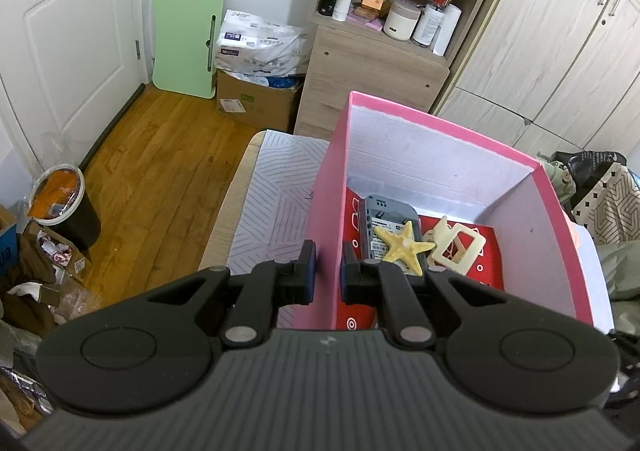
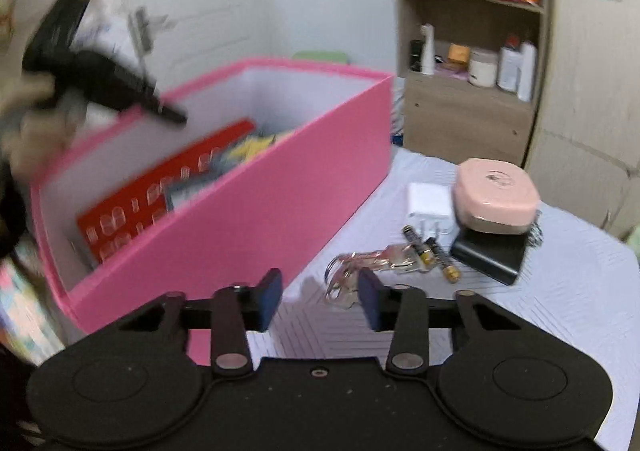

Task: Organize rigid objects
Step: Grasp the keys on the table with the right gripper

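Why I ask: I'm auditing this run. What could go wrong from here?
1. The left tool pinches only a thin wall of the pink box; it could slip or bend, jolting the starfish inside.
2. The open right tool hovers by the keys; closing there might nudge the batteries beside them, which could roll.

My left gripper [image 1: 327, 271] has its jaws nearly closed, one pad [image 1: 308, 271] on either side of a thin wall. My right gripper [image 2: 318, 301] hangs with its blue pads [image 2: 269, 299] spread wide, holding nothing.
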